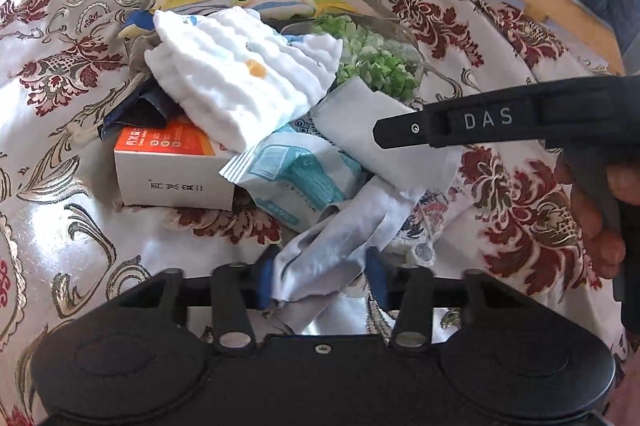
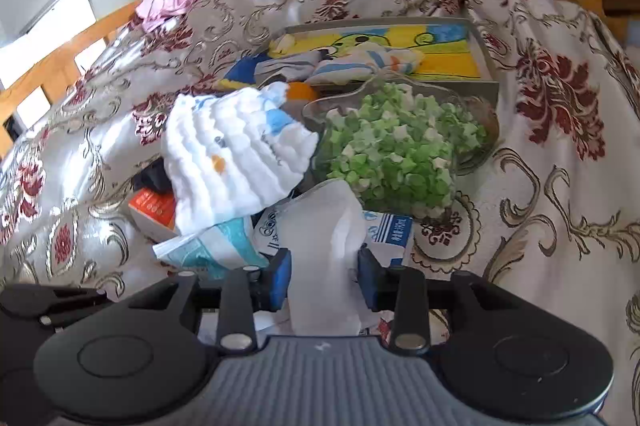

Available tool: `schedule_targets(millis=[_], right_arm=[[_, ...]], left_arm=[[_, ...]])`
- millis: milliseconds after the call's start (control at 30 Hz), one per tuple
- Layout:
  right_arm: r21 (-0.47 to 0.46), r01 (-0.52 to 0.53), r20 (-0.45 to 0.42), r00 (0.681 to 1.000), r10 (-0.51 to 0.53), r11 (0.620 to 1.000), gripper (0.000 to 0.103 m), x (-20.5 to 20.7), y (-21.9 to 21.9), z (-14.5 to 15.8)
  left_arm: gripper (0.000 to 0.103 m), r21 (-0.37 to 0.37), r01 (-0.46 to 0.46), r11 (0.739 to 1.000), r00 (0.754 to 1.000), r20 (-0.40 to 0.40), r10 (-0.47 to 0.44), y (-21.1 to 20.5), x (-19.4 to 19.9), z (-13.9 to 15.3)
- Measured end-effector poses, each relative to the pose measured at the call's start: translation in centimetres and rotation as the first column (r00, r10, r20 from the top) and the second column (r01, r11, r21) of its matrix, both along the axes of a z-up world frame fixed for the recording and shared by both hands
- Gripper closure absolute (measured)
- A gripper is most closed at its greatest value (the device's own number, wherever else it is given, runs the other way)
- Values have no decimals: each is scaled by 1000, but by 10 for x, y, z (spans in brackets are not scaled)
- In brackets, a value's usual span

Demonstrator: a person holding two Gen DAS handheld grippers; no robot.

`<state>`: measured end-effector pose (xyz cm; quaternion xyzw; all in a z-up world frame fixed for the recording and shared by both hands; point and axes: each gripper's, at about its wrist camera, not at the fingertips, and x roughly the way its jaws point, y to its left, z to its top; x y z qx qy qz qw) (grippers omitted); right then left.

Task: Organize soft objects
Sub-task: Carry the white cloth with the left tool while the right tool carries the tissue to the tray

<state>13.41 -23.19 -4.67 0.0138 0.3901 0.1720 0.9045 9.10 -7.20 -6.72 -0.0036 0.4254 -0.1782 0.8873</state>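
Pale grey cloth point(image 1: 332, 258) lies on the bed's brocade bedspread point(image 1: 60, 186), draped from the clutter pile toward you; both of your tools sit at its ends.

Left hand-held gripper point(image 1: 322, 280): blue pads apart, a crumpled corner of the cloth between them, loose as far as I can judge, not pinched. Right hand-held gripper point(image 2: 324, 280): pads apart too, a folded white-grey ridge of the same cloth point(image 2: 324, 226) standing up between them, gaps visible on both sides.

Long axis of the cloth runs away from the left tool, up and to the right toward the right tool's black finger, which crosses over its far end in the left view. So each hand is nearest its own end.

Crowding: mask packet point(image 1: 296, 178) lies partly under the cloth; white quilted towel point(image 1: 240, 78) and orange-white box point(image 1: 176, 166) just beyond; dish of green paper stars point(image 2: 396, 150) just past the right tool, tray point(image 2: 486, 66) behind it.

Open room: bare bedspread to your right and lower left. Lifting forward risks catching the dish, I judge.
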Motion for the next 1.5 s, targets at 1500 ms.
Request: schedule_targets(millis=[1500], right_arm=[[25,62,435,898,-67,998,97,-15,-8,63]], left_arm=[[101,-223,-226,948,938,211,274,60,0,98]])
